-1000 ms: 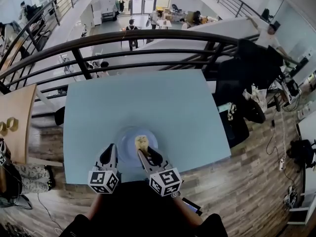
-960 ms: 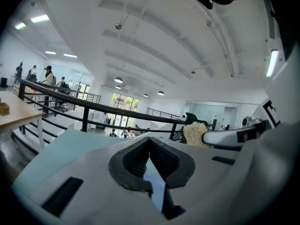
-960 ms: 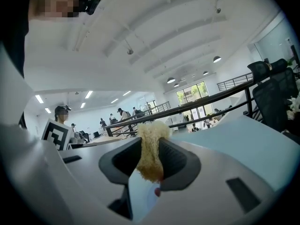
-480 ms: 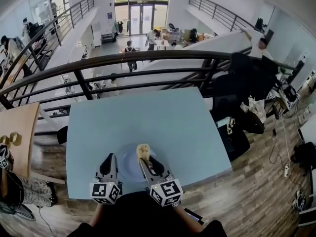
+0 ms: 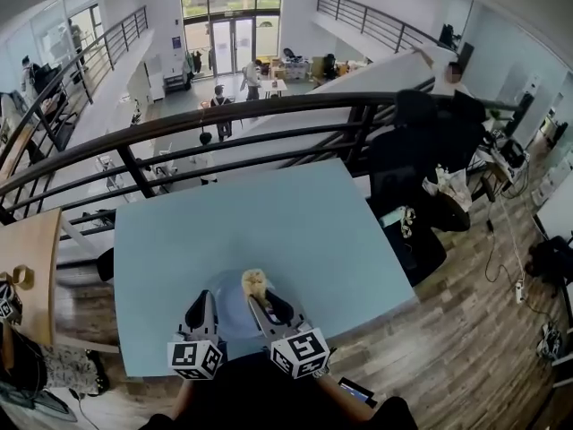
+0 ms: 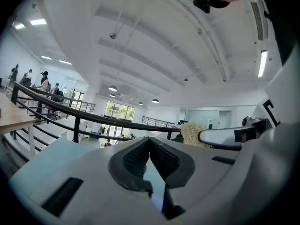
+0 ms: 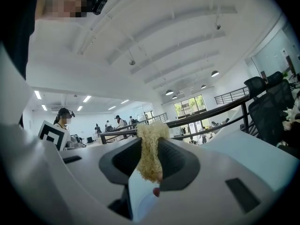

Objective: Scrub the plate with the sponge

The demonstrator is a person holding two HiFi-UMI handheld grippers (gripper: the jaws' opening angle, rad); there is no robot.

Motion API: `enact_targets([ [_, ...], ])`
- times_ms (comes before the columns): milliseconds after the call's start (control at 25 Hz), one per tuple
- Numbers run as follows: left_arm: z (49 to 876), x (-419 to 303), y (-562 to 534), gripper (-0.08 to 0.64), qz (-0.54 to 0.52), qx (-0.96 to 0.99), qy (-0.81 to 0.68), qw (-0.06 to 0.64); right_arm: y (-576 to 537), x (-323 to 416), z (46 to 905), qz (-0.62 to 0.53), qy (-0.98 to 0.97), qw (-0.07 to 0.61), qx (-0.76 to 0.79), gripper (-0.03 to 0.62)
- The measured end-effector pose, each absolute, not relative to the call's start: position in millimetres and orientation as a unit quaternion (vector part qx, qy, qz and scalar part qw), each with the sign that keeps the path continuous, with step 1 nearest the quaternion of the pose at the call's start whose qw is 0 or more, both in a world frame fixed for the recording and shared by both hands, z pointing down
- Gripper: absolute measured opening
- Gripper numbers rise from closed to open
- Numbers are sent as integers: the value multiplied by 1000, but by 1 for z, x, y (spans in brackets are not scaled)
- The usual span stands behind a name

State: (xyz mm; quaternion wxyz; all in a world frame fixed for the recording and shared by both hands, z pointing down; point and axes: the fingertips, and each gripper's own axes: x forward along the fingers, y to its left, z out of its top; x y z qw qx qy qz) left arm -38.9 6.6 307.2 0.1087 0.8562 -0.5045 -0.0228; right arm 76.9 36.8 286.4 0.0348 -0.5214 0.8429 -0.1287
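In the head view a pale blue plate (image 5: 229, 310) lies on the light blue table (image 5: 269, 213) near its front edge. My right gripper (image 5: 262, 296) is shut on a yellow fibrous sponge (image 5: 254, 282), which sits over the plate's far right part. The right gripper view shows that sponge (image 7: 150, 153) pinched between the pads of the right gripper (image 7: 150, 146). My left gripper (image 5: 200, 299) is at the plate's left edge, and in its own view the left gripper (image 6: 149, 142) has its jaws together with nothing seen between them. The sponge (image 6: 192, 134) also shows there at the right.
A dark metal railing (image 5: 224, 119) runs along the table's far side, with a lower floor and people beyond it. A wooden table (image 5: 27, 249) stands at the left. Black chairs with bags (image 5: 421, 159) crowd the table's right side.
The head view has tilted, so the table and both grippers sit lower in the picture. The right gripper keeps the sponge over the plate; the left stays at the plate's left edge.
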Motion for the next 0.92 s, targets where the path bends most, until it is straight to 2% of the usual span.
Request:
enact_targets([
  [920, 315, -44, 15, 3, -15, 852, -511, 114, 44, 66, 300, -147, 850, 22, -505, 104],
])
